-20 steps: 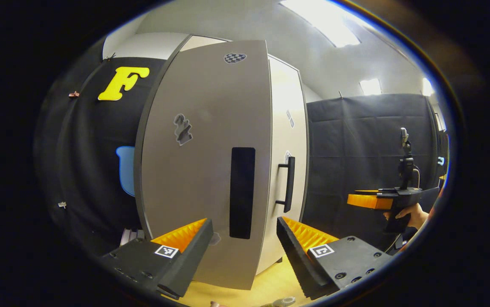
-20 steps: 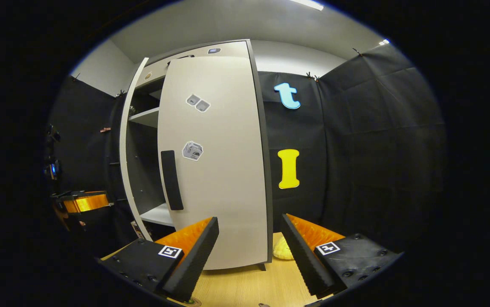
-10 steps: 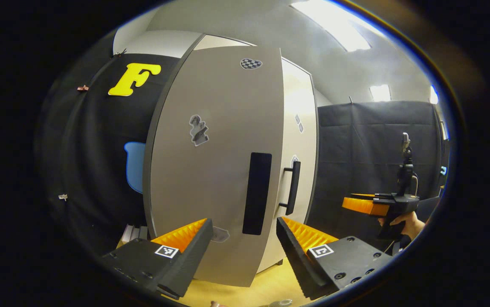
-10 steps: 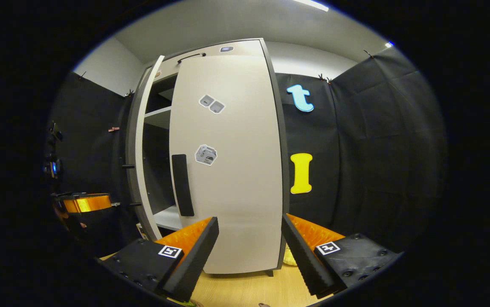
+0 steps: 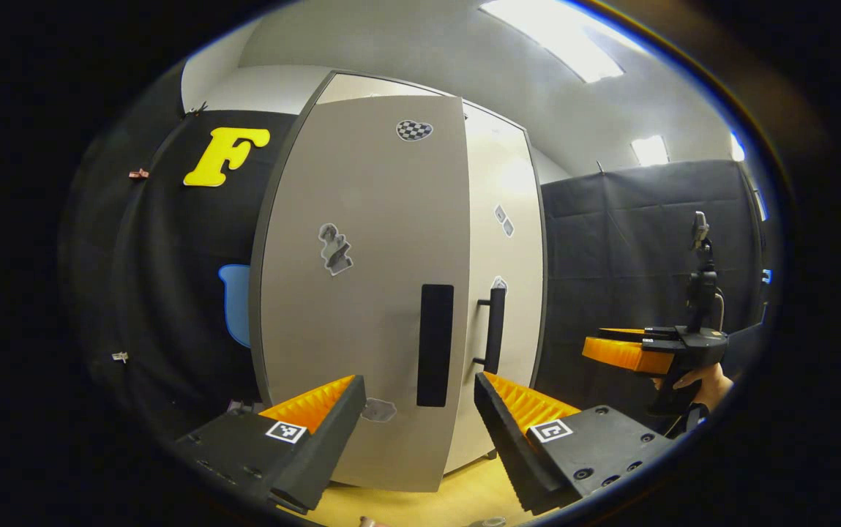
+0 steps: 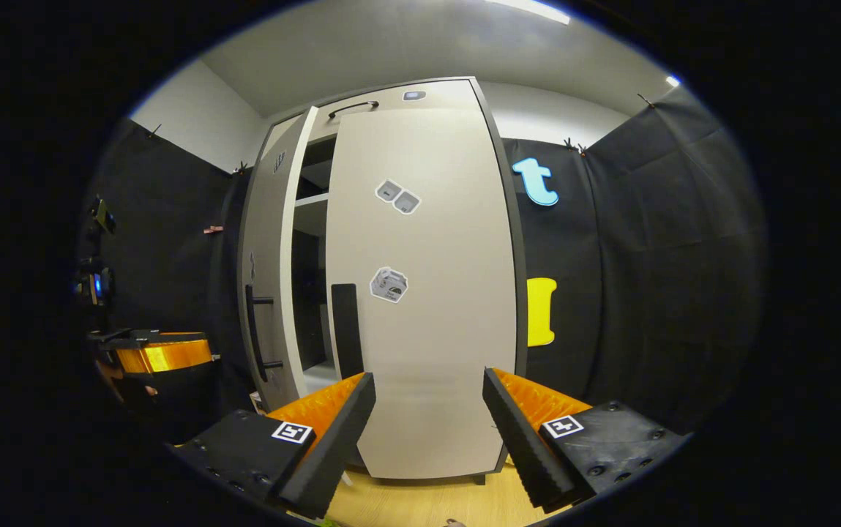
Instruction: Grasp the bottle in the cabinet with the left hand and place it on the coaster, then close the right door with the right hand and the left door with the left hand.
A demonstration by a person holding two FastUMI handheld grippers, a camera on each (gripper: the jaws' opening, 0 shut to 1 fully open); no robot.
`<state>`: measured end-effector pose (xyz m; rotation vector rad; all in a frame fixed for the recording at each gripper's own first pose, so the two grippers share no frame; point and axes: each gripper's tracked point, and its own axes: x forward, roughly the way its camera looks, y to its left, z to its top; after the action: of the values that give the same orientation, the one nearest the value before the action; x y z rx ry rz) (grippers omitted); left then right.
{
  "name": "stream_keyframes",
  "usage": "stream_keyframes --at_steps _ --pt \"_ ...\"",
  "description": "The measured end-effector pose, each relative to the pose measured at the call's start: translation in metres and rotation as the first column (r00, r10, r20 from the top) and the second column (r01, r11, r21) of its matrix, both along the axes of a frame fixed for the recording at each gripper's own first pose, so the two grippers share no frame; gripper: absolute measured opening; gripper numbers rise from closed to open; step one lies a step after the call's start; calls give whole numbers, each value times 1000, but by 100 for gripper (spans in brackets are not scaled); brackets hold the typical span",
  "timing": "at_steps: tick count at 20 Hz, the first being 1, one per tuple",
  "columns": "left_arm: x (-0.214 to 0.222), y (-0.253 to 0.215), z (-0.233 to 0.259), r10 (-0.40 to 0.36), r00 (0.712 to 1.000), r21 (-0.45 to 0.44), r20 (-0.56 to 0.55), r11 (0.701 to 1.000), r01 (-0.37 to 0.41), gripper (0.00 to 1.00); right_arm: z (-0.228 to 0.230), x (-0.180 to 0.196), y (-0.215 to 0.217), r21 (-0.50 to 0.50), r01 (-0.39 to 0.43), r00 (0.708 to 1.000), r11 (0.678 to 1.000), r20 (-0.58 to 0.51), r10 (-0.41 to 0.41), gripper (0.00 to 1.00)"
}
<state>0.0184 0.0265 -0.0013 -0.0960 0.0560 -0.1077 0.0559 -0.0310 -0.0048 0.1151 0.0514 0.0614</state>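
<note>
Grey left door [image 5: 361, 293] has swung nearer the cabinet front since a second ago, pushed by the spread, empty left gripper [image 5: 420, 432]. In the right gripper view, a narrowing gap beside the shut right door [image 6: 427, 293]; right gripper [image 6: 427, 439] spread. Bottle's position unclear.

We see both views lit from above by ceiling light panels [image 5: 552, 36], which blow out to white glare in the left gripper view. That light puts a bright sheen on the right cabinet door [image 5: 504, 219]. The black cloth walls [image 6: 654, 241] stay dim. Fisheye distortion bows the cabinet's edges outward. Focus looks sharp throughout, with no motion blur.
</note>
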Motion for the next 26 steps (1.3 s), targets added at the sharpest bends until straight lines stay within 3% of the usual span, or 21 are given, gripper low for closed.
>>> stream_keyframes --at_steps 15,26 --pt "-2 0 -2 13 1000 -15 -20 1000 -13 95 1 4 12 -44 -19 1000 999 -2 19 98" --pt "-5 0 -6 -14 1000 2 -22 1000 14 95 1 8 20 -17 -31 999 999 -7 31 98"
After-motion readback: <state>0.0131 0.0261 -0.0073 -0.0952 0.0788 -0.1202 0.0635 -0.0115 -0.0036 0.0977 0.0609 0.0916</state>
